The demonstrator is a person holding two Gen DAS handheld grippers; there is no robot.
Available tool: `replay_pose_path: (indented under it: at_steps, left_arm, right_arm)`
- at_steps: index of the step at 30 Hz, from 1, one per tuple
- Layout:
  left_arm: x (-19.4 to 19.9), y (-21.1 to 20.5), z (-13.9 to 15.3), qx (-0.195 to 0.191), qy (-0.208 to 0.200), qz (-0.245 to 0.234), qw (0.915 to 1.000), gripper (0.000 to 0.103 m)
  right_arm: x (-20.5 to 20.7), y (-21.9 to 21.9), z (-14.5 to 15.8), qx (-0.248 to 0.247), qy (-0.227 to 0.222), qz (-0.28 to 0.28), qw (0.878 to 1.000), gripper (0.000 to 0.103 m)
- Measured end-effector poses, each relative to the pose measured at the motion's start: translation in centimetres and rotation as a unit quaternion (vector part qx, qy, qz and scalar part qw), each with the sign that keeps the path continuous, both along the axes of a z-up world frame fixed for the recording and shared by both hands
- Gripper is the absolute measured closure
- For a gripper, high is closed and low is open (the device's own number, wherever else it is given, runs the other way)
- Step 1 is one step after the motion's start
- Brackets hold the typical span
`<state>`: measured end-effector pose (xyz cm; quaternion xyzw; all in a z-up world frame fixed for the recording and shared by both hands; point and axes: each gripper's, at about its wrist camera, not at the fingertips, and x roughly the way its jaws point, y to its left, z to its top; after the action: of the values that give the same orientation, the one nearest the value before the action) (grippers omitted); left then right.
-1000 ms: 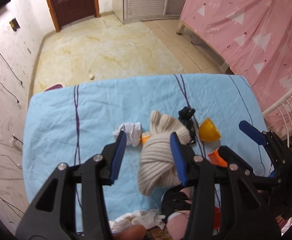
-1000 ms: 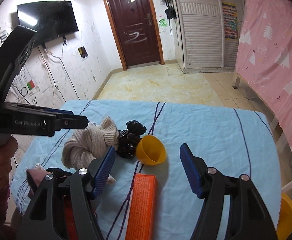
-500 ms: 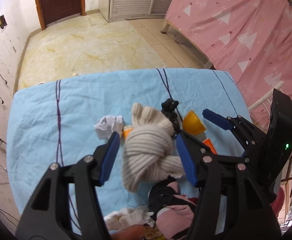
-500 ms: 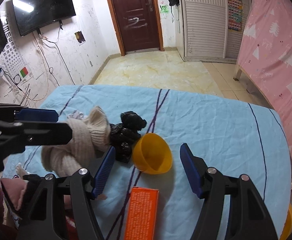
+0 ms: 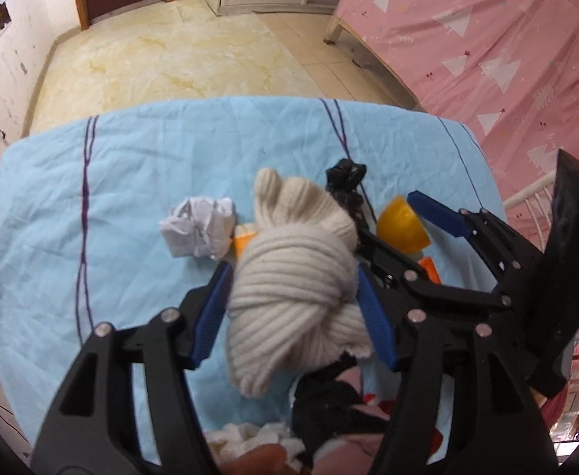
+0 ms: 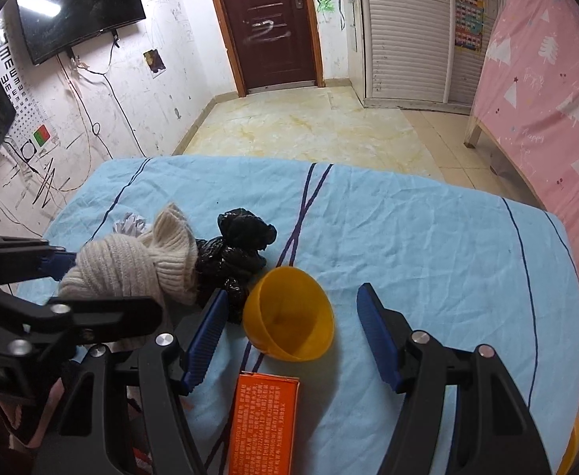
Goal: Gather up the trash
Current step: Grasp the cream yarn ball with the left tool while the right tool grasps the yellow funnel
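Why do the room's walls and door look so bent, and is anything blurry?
Both wrist views use fisheye lenses, bowing edges and darkening corners. Left wrist view: the knitted bundle looks soft, close to the lens. Right wrist view: the TV shows glare; the yellow cup is sharp.

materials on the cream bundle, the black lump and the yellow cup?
Cream bundle: looks like ribbed knit, wool or acrylic; matte, with parallel ridges and a fuzzy edge.
Black lump: likely thin plastic film, a bag perhaps; glossy crinkles with sharp highlights.
Yellow cup: seems to be moulded plastic; smooth, uniform colour, soft sheen, thin rim.
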<state>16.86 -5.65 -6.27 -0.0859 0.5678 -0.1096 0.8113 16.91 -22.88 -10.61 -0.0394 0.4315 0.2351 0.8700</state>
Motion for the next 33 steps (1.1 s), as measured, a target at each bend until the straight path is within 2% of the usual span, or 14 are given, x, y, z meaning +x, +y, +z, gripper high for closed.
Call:
replay_pose_path:
  at_steps: [3, 5, 7, 13, 20, 22, 25, 33]
  left_arm:
    - [0.0, 0.2, -0.4, -0.011, 0.004, 0.004, 0.9999, 0.043]
    - [-0.2, 0.0, -0.2, -0.009, -0.001, 0.004, 1.0, 0.048]
    - [-0.6, -0.3, 0.2, 0.003, -0.009, 0.004, 0.9999, 0.05]
    - [-1.4, 0.0, 2.2, 0.011, -0.033, 0.013, 0.9993, 0.05]
    - [-2.3, -0.2, 5.0, 0.022, -0.059, 0.022, 0.9978, 0.05]
    - [-2.4, -0.4, 5.6, 0.027, -0.067, 0.023, 0.9971, 0.05]
    - [-2.5, -0.7, 6.5, 0.031, -0.074, 0.023, 0.9965, 0.05]
    - [-3.0, -1.3, 7.3, 0.041, -0.082, 0.024, 0.9955, 0.05]
  right_arm:
    - [-0.1, 0.2, 0.0, -0.005, -0.003, 0.002, 1.0, 0.042]
    - [-0.1, 0.2, 0.0, -0.013, -0.01, 0.002, 1.0, 0.045]
    - [-0.4, 0.4, 0.0, -0.024, -0.019, -0.003, 1.0, 0.062]
    - [-1.2, -0.3, 0.6, -0.02, -0.036, -0.012, 0.999, 0.077]
    - [-2.4, -2.1, 1.8, 0.003, -0.055, -0.021, 0.998, 0.079]
    - [-2.8, -2.9, 2.2, 0.009, -0.061, -0.024, 0.998, 0.085]
    - [-3.0, -3.2, 2.4, 0.004, -0.059, -0.019, 0.998, 0.09]
    - [-3.5, -2.8, 1.6, -0.016, -0.039, -0.004, 0.999, 0.09]
